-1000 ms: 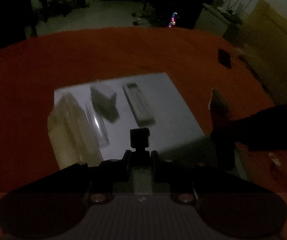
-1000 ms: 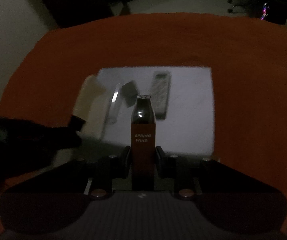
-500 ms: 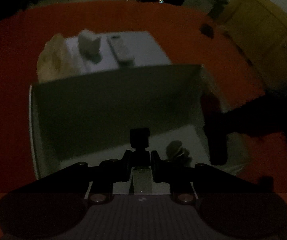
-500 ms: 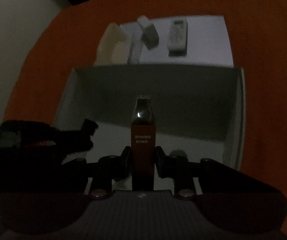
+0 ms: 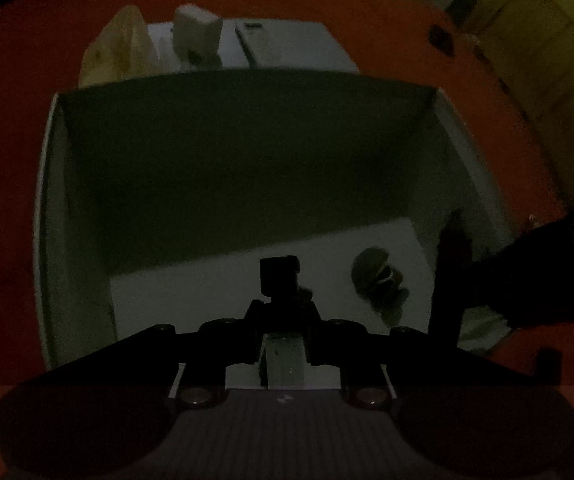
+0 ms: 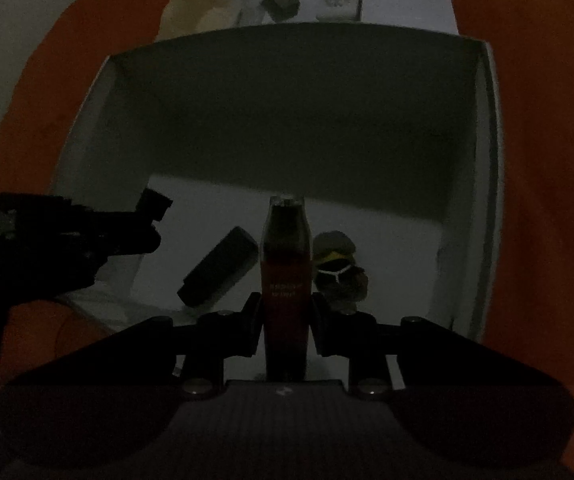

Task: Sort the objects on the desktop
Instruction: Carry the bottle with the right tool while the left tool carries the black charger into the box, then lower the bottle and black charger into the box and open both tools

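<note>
Right claw (image 6: 285, 304) grips red bottle (image 6: 285, 264) upright over white box (image 6: 487, 200); left claw (image 5: 281, 312) pinches small black item (image 5: 278, 276), likely a clip, inside same box on desk (image 5: 3, 160).

Both grippers — left (image 5: 283, 312), right (image 6: 285, 312) — have dropped into the box (image 6: 487, 128).
</note>
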The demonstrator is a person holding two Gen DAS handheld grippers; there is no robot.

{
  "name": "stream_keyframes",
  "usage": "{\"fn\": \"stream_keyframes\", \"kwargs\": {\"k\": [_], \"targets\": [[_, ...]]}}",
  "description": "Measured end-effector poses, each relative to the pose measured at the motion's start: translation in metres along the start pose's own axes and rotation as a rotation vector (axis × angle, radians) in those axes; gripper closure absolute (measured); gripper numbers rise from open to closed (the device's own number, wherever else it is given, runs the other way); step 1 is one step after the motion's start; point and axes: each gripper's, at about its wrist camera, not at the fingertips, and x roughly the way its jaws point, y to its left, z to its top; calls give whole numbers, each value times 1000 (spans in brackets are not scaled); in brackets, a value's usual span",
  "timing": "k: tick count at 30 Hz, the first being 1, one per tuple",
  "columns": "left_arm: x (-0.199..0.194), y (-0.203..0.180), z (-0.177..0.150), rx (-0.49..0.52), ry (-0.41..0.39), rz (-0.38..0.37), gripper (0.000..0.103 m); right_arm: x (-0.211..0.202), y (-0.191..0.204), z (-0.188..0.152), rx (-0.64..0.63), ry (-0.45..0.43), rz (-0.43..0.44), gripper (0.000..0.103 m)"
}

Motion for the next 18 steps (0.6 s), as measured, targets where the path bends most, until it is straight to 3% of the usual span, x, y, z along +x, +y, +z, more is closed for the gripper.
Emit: {"fn": "stream_keyframes", "kwargs": {"k": [18], "targets": [[23, -7, 4, -29, 43, 12, 87, 40, 0, 26, -17, 59, -76, 76]]}}
